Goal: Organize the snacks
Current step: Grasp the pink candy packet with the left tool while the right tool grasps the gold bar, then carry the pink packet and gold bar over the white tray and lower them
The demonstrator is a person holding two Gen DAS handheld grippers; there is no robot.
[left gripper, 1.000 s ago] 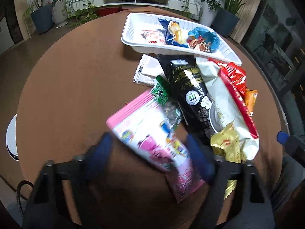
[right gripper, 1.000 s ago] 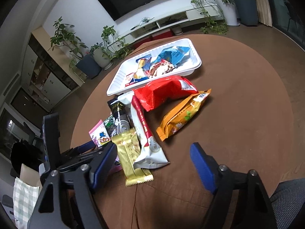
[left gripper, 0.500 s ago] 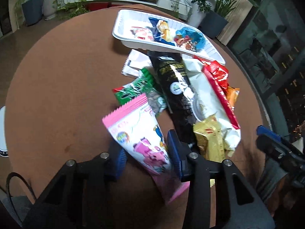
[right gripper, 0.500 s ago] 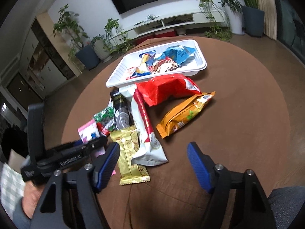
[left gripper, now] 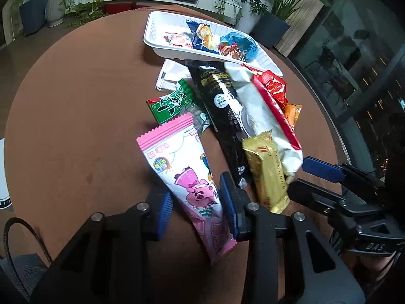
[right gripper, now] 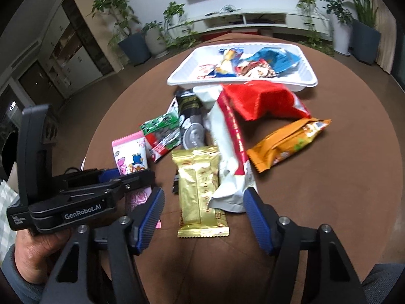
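My left gripper (left gripper: 197, 200) is shut on a pink snack packet (left gripper: 182, 167) and holds it above the brown round table (left gripper: 76, 101); the packet also shows in the right wrist view (right gripper: 130, 152). My right gripper (right gripper: 203, 212) is open, its fingers on either side of a gold packet (right gripper: 200, 190). A white tray (left gripper: 157, 43) at the far side holds several snacks. Between tray and grippers lie a green packet (left gripper: 174, 103), a black packet (left gripper: 222, 116), a white-and-red packet (left gripper: 263, 111), a red bag (right gripper: 263, 101) and an orange packet (right gripper: 288, 141).
A flat white packet (left gripper: 169, 73) lies left of the black one. Potted plants (right gripper: 131, 43) and a white TV shelf (right gripper: 253, 20) stand beyond the table. The table edge runs close on the right (left gripper: 326, 126).
My left gripper closed on the pink packet and lifted it off the pile. My right gripper moved left and forward, down around the gold packet.
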